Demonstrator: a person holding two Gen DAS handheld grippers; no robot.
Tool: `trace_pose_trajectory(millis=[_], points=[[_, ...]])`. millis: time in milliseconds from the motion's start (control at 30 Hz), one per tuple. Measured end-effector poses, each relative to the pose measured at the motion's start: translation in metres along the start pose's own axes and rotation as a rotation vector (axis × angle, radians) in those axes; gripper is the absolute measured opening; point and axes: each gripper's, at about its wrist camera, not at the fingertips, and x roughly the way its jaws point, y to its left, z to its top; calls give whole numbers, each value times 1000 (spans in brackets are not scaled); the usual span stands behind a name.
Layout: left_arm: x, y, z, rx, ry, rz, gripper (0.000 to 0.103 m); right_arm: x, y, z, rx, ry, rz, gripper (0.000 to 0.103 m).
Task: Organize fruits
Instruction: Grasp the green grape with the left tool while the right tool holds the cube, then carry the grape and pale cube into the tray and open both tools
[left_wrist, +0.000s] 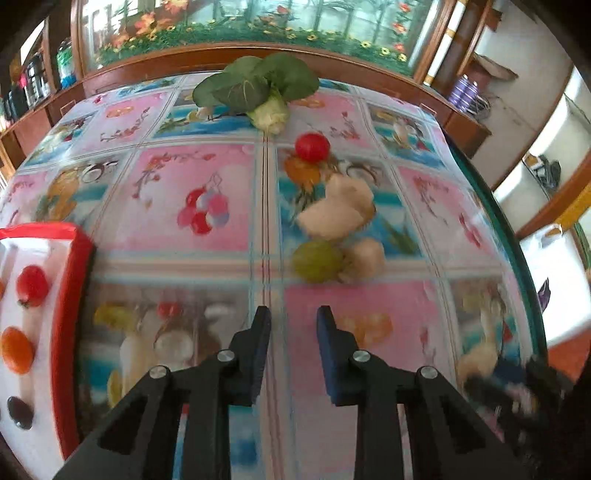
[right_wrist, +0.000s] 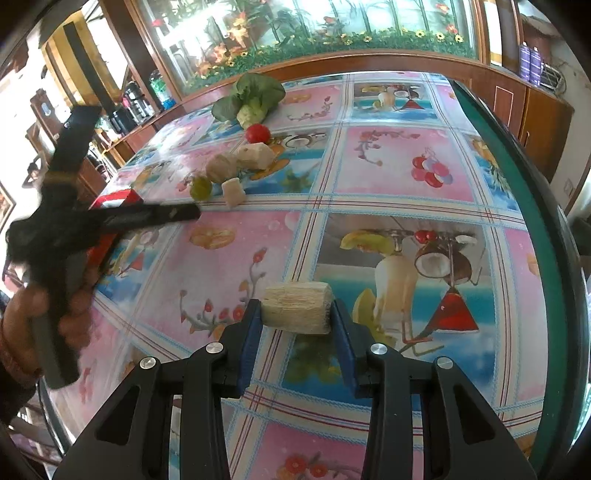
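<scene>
My left gripper (left_wrist: 293, 314) is open and empty above the patterned tablecloth, short of a green grape (left_wrist: 317, 261) and pale sugarcane pieces (left_wrist: 338, 212). A red cherry tomato (left_wrist: 312, 146) lies farther back. A red-rimmed white tray (left_wrist: 70, 280) at the left holds a red tomato (left_wrist: 32, 286), an orange fruit (left_wrist: 16, 349) and a dark fruit (left_wrist: 19, 412). My right gripper (right_wrist: 295, 308) is shut on a pale fibrous sugarcane piece (right_wrist: 297, 308), just above the table. The right wrist view shows the left gripper (right_wrist: 173, 214) near the grape (right_wrist: 201, 187).
A leafy green vegetable (left_wrist: 255, 88) lies at the table's far edge, also in the right wrist view (right_wrist: 251, 98). A wooden cabinet with a flower picture (left_wrist: 258, 22) stands behind. The table's green edge (right_wrist: 546, 258) runs along the right.
</scene>
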Motion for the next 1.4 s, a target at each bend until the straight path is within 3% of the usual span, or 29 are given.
trace_pose_trajectory(millis=[100, 167, 233, 367, 533, 600, 633, 700, 933, 1233, 1400], points=[[-3, -7, -4, 48, -2, 7, 34, 0, -1, 0, -3, -3, 4, 37], [-4, -17, -2, 66, -14, 8, 56, 0, 0, -1, -5, -5, 1, 37], [-5, -25, 2, 84, -43, 32, 66, 0, 0, -1, -4, -4, 0, 37], [-6, -29, 6, 112, -59, 49, 67, -1, -2, 1, 6, 5, -2, 38], [6, -32, 11, 162, -48, 112, 66, -1, -4, 1, 13, 6, 3, 38], [11, -30, 12, 142, -46, 109, 57, -1, -3, 1, 9, 4, -1, 38], [13, -28, 13, 131, -43, 105, 41, -1, -3, 1, 9, 3, -3, 38], [13, -26, 13, 118, -47, 102, 31, -1, -2, 1, 4, 0, -7, 37], [2, -25, 0, 103, -21, 84, 30, -3, -2, 0, -3, -6, -19, 37], [-37, -25, -62, 114, 9, 19, 30, -29, -2, -6, -16, -36, -39, 37], [-53, -15, -82, 73, 25, -17, 30, -31, 8, -18, -58, -4, -70, 37]])
